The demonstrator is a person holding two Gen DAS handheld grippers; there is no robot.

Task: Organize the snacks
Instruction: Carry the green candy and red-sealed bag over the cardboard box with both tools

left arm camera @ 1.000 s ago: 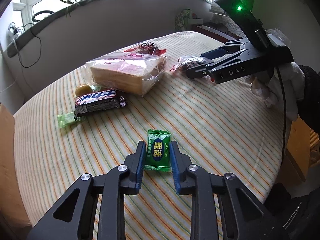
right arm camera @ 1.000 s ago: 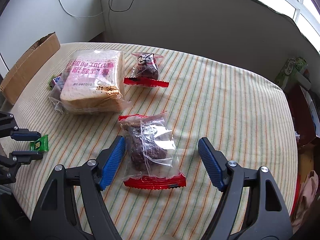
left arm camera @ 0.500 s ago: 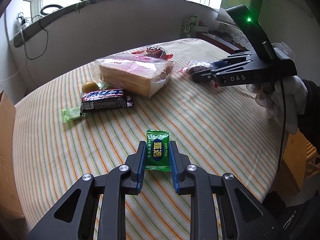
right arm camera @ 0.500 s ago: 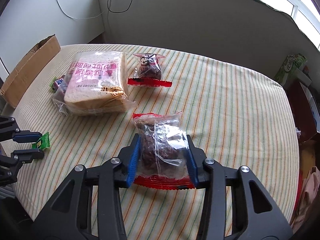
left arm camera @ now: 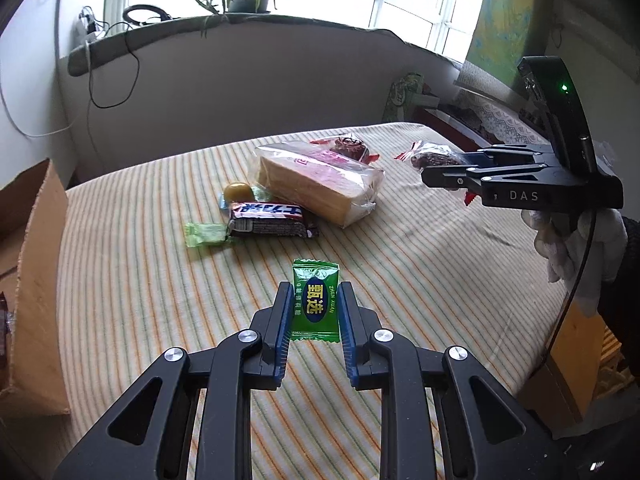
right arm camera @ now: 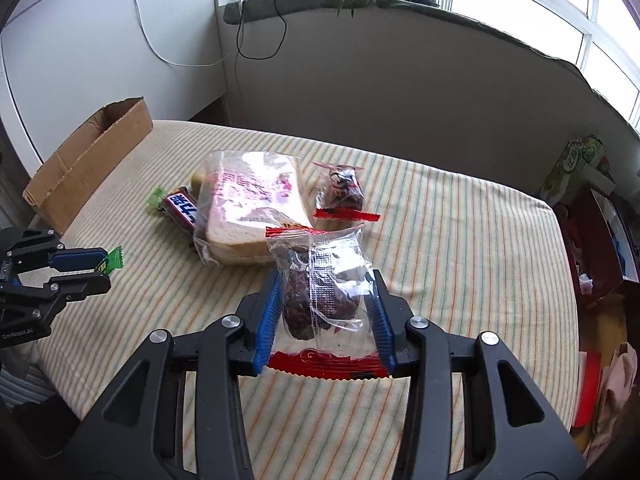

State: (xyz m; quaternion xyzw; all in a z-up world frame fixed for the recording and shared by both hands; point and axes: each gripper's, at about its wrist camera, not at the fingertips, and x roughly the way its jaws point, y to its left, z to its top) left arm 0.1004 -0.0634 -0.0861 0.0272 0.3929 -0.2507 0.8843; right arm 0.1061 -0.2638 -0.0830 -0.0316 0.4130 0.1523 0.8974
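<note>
A cardboard box [right arm camera: 86, 156] stood at the upper left of the right wrist view, its inside hidden. The left tool [left arm camera: 312, 306] was clamped on a green candy packet [left arm camera: 315, 302], low and central in its frame. The right tool [right arm camera: 324, 316] was clamped on a clear red-edged pouch [right arm camera: 320, 280] with a dark snack inside, raised above the striped table [right arm camera: 460, 240]. Behind lay a bagged bread loaf [right arm camera: 250, 204], a chocolate bar [left arm camera: 272, 220] and a second pouch [right arm camera: 342, 194], its contents hard to make out.
</note>
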